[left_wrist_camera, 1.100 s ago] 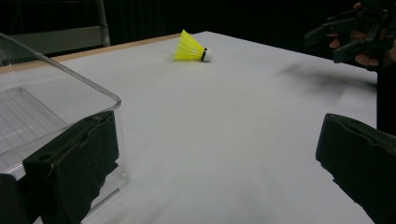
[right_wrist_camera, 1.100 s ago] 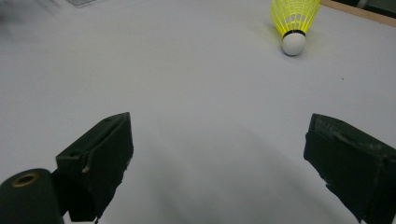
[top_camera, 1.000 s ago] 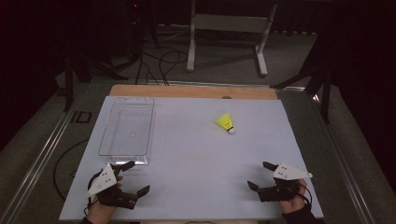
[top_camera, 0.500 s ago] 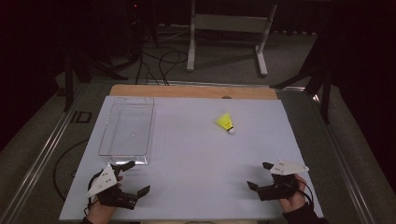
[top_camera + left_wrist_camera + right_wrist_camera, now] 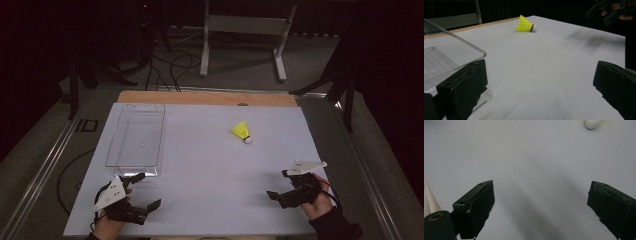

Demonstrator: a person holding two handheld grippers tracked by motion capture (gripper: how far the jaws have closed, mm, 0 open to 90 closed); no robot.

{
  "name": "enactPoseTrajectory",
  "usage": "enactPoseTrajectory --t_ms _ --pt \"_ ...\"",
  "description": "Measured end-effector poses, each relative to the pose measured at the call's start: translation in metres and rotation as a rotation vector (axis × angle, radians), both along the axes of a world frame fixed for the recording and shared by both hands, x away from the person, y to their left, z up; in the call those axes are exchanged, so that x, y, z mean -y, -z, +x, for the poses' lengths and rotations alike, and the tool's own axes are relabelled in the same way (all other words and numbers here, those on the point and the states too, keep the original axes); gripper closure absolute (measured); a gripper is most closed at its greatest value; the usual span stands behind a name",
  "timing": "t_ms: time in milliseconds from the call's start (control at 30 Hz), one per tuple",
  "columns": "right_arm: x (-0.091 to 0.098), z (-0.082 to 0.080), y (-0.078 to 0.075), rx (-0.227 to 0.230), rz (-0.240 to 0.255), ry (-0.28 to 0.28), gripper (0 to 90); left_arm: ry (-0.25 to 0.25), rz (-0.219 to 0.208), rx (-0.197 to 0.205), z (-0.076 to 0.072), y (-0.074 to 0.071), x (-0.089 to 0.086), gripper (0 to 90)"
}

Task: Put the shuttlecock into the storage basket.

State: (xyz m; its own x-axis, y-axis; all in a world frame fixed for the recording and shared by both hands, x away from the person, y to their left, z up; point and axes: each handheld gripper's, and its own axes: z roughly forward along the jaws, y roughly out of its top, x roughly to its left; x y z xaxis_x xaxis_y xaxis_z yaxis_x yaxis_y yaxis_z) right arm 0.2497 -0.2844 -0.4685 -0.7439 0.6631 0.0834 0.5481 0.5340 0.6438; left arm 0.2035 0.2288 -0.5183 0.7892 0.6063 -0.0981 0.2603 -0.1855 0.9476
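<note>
- Two claws, one per hand, both low at the near edge of the white counter (image 5: pixel 200 165), well apart from each other.
- Left claw (image 5: pixel 141 190) — held in the person's left hand (image 5: pixel 107 227) at the near left corner; grey three-cornered plate on top, jaws spread wide and released, nothing between them. Forearm enters from the bottom edge of the high view. One jaw lies just beside the near end of the clear tray (image 5: pixel 112 150); in the left gripper view that jaw stands against the tray's near corner (image 5: pixel 461 50), though contact cannot be told.
- Right claw (image 5: pixel 280 185) — held in the right hand (image 5: pixel 317 200), dark sleeve at the wrist, near the counter's right edge; jaws angled inward toward the counter's middle, parted wide and released, bare counter between them in the right gripper view.
- Shuttlecock (image 5: pixel 241 132) — yellow skirt, white cork tip; lies on its side on the counter right of centre, toward the far half, well apart from both claws and from the tray. Left gripper view shows it (image 5: pixel 525 25) far ahead; the right gripper view catches its white tip (image 5: pixel 592 123) at the top edge.
- Tray — clear, rectangular, empty, on the left side of the counter.
</note>
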Motion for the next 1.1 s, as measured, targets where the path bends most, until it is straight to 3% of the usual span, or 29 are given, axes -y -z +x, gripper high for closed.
enactPoseTrajectory --t_ms 100,200,433,467,500,533,600,900,1000,1100 --pt "-0.001 0.003 -0.001 -0.029 -0.013 -0.004 7.6 0.001 0.001 0.0 0.0 0.0 0.0 0.1" --pt "-0.005 0.009 -0.001 -0.07 -0.072 -0.012 7.6 0.001 0.0 -0.001 0.0 0.0 0.0 0.2" --pt "-0.008 0.017 0.002 -0.128 -0.091 -0.027 7.7 0.003 0.003 -0.003 0.0 0.0 0.001 0.2" --pt "-0.01 0.019 0.004 -0.15 -0.115 -0.036 7.7 0.002 0.002 -0.002 0.0 0.0 0.001 0.1" --pt "-0.01 0.019 0.004 -0.15 -0.115 -0.036 7.7 0.002 0.002 -0.002 0.0 0.0 0.001 0.1" --pt "-0.013 0.02 0.005 -0.15 -0.157 -0.013 7.7 0.004 0.005 -0.002 0.0 0.0 0.001 0.1" --pt "-0.014 0.022 0.006 -0.162 -0.176 -0.019 7.7 0.011 0.005 -0.004 0.0 0.0 0.001 0.1" --pt "-0.017 0.036 0.009 -0.206 -0.223 -0.023 7.7 0.008 0.008 -0.002 0.0 0.0 0.001 0.1" --pt "-0.017 0.046 0.011 -0.25 -0.246 -0.019 7.8 0.011 0.019 -0.003 0.0 0.0 0.002 0.1" --pt "-0.017 0.051 0.013 -0.263 -0.261 -0.015 7.8 0.013 0.018 -0.002 0.0 0.0 0.002 0.1"
